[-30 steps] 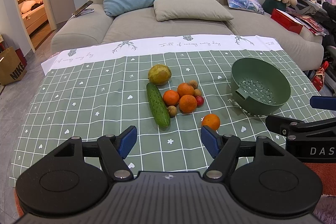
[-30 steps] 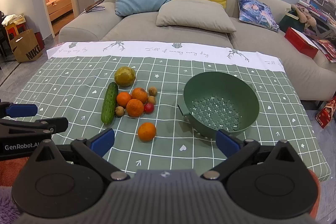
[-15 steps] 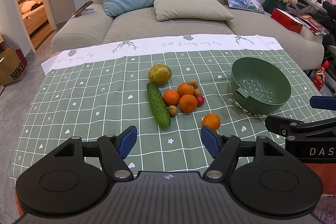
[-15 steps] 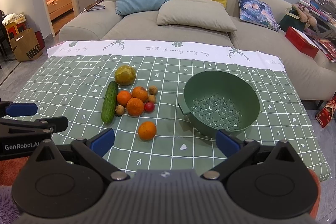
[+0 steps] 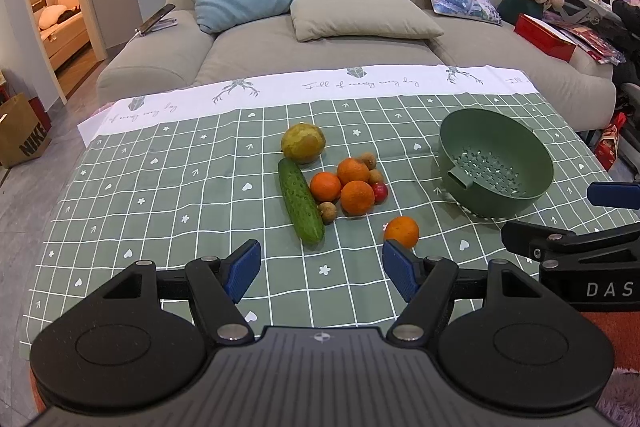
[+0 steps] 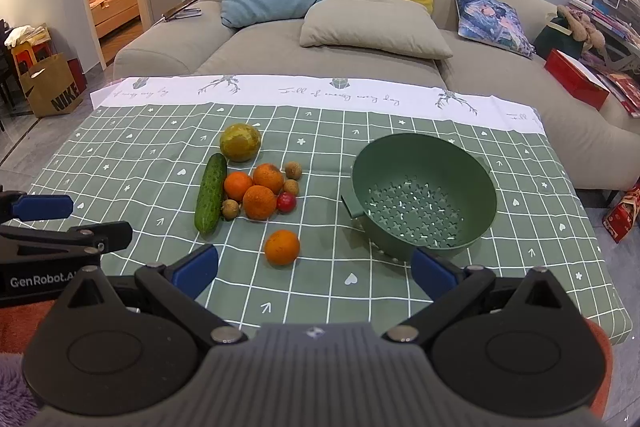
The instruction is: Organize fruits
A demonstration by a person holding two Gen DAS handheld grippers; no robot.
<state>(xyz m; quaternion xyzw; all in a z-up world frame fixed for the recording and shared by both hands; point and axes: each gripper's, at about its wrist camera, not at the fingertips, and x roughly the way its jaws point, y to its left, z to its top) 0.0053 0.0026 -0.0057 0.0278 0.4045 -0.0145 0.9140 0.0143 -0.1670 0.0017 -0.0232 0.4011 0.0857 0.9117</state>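
Jaws wide apart on both, nothing held. Left gripper: blue ribbed pads on matte black linkage arms, hovering over the near part of the counter. Right gripper: same build, spread even wider, blue pads, also empty, near the counter edge.

Counter w/ soft green cloth, white grid, small hearts/stars/arrows, slightly wrinkled; white band w/ script at far edge.

Just past the left gripper's right pad: lone orange, round, pebbly skin, apart from the rest. Same fruit sits between the right gripper's pads in its view.

Further out, the cluster: three oranges touching each other; long bumpy cucumber lying beside them on the left; small brown rough-skinned round fruit against the cucumber's near end, two more at the cluster's far-right side; small glossy red fruit touching the nearest orange. Mottled yellow-green round fruit at the cucumber's far end.

Right of the cluster, well apart: green plastic colander, smooth deep bowl, tilted toward the cameras, cross-shaped holes in base, stub handle on left rim. No fruit in it.

Beyond: beige fabric sofa w/ cushions.
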